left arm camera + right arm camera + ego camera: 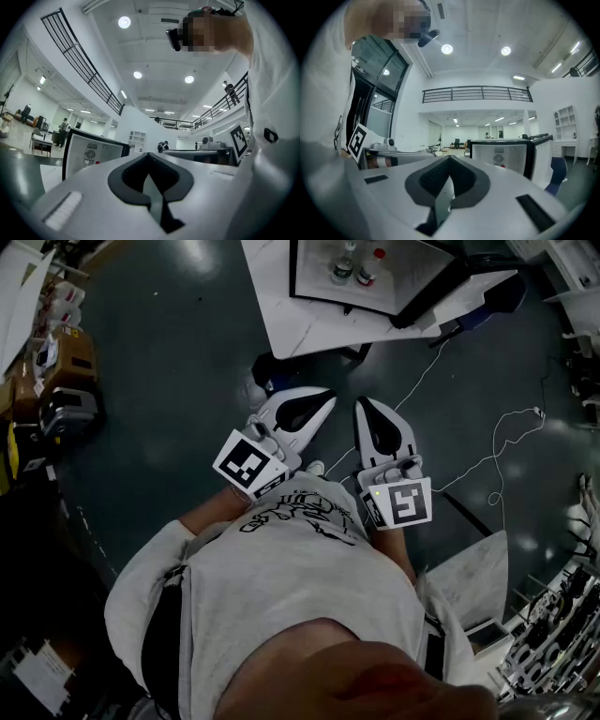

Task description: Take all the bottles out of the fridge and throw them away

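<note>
Left claw (328, 396): pressed together, empty, held near chest. Right claw (362, 403): pressed together, empty. Two bottles (345, 265): upright inside open fridge (293, 270) on table (281, 324), well apart from claws.

Head view looks down; gripper views share the fridge (79, 150).

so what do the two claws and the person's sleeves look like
The left claw and right claw are both white, tapering shells with black pads lining a teardrop-shaped opening. Each carries at its rear a white cube printed with black square markers. The person wears a pale grey long-sleeved top with dark print on the chest.
</note>
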The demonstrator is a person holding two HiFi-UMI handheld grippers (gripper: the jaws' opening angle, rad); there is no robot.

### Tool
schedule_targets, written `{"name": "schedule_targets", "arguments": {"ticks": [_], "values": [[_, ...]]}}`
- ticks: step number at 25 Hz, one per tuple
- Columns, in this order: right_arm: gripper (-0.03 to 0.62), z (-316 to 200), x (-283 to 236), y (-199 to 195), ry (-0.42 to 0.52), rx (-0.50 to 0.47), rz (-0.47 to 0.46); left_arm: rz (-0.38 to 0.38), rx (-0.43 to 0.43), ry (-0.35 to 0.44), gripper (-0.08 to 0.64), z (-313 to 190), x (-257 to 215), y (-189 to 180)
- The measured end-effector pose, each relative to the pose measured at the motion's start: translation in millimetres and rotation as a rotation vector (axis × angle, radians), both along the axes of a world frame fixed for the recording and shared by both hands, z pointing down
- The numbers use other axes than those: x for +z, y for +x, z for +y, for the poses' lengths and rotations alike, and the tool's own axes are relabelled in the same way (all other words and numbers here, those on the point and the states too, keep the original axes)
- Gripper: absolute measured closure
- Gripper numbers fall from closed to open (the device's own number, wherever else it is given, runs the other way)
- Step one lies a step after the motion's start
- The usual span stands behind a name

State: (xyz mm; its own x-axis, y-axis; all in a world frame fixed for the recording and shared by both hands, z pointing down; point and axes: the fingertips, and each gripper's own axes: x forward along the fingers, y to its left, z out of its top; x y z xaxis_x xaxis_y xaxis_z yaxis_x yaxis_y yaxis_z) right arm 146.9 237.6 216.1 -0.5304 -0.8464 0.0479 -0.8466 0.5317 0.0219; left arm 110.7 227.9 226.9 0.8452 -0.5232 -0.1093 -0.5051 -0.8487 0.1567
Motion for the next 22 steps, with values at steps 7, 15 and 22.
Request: {"name": "schedule_targets", "arguments": {"ticks": [7,15,22], "values": [[0.581,4.7,-2.0,23.5,0.005,-0.012,-0.004,0.002,-0.008,-0.004,0.551,5.7,-1.5,24.2],[0.58,11.2,1.6,58.9,0.018,-0.024,-0.01,-0.004,-0.055,-0.018,0.551,12.1,8.1,51.1],[0.581,7.5,7.3,73.3,0.001,-0.02,-0.019,-0.01,-0.075,-0.018,0.551,5.7,10.1,61.1]]}}
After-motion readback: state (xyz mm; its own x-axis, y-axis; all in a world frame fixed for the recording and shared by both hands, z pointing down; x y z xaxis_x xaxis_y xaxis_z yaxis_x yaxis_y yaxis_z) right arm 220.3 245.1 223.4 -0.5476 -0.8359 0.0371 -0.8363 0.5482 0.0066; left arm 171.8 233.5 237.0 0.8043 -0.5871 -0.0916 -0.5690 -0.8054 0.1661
